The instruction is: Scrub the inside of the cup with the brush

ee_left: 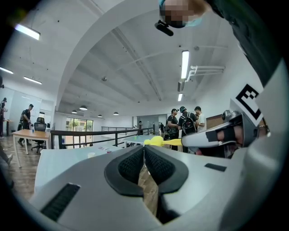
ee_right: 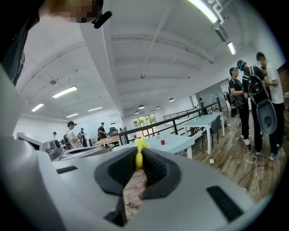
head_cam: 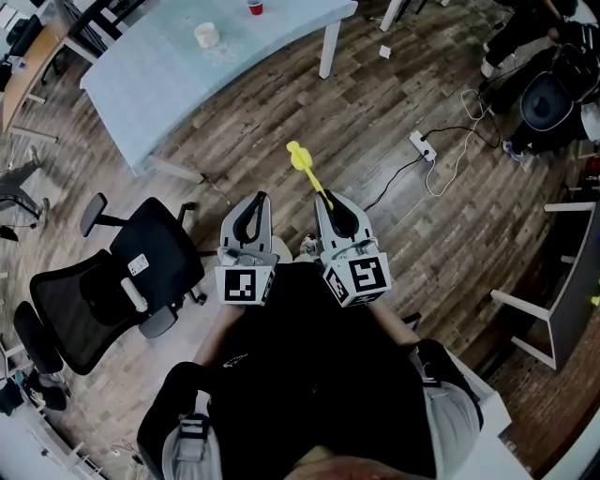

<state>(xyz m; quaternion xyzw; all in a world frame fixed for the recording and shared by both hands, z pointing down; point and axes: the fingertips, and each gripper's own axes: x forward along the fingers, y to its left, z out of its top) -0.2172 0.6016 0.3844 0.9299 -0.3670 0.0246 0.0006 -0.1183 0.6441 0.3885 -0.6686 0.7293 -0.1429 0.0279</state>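
A yellow brush (head_cam: 305, 164) sticks forward out of my right gripper (head_cam: 325, 201), which is shut on its handle. In the right gripper view the brush (ee_right: 139, 151) stands upright between the pads, its head above the tips. My left gripper (head_cam: 255, 201) is held beside it at the same height, shut with nothing in it; its pads (ee_left: 156, 164) meet in the left gripper view. A pale cup (head_cam: 206, 35) and a small red cup (head_cam: 254, 7) stand far ahead on a light blue table (head_cam: 281, 33). Both grippers are well short of that table.
Black office chairs (head_cam: 141, 272) stand on the wood floor at my left. A power strip with cables (head_cam: 422, 145) lies on the floor ahead right. A white desk edge (head_cam: 562, 300) is at the right. Several people (ee_right: 253, 90) stand off to the right.
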